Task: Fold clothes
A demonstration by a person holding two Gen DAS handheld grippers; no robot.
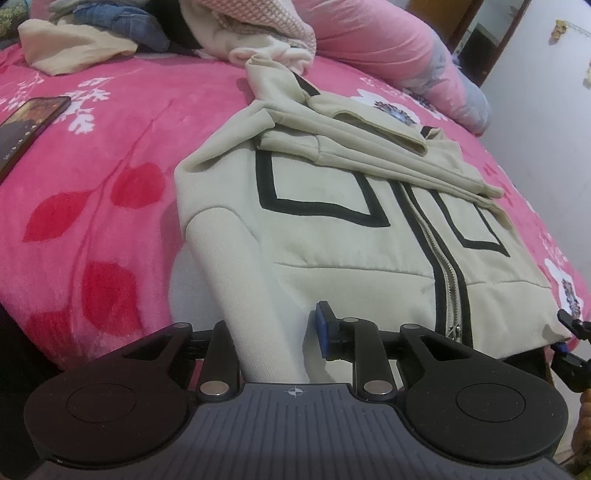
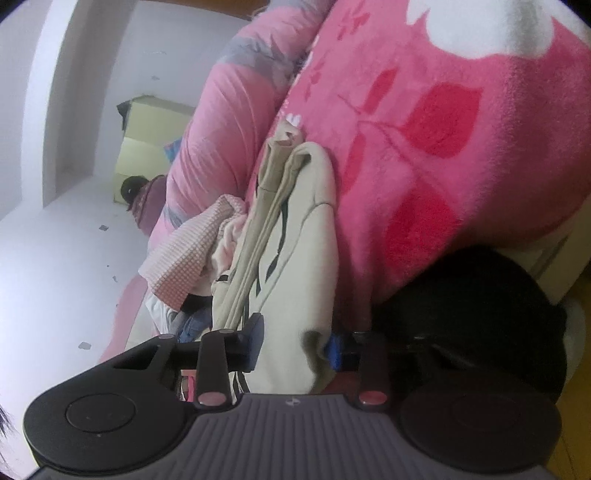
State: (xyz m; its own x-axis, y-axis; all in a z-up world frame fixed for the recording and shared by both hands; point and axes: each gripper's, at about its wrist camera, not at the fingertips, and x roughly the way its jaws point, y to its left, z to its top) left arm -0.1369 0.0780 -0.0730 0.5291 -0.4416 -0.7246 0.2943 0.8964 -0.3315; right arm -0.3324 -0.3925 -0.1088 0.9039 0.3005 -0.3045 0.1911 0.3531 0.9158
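A cream zip jacket (image 1: 332,236) with black trim lies front up on the pink bed blanket (image 1: 92,184), its sleeves folded across the chest. My left gripper (image 1: 273,326) is at the near left corner of the hem, and the cloth fills the gap between its pads, so it is shut on the hem. The right gripper (image 1: 567,338) shows at the hem's right corner. In the right wrist view the picture is rolled; the right gripper (image 2: 295,338) has the thick hem fold of the jacket (image 2: 306,258) pinched between its pads.
A phone (image 1: 29,125) lies on the blanket at the left. A pile of loose clothes (image 1: 110,33) and a rolled pink quilt (image 1: 388,44) sit at the far side of the bed. A white wall (image 1: 535,129) stands at the right. A black object (image 2: 480,314) sits below the bed's edge.
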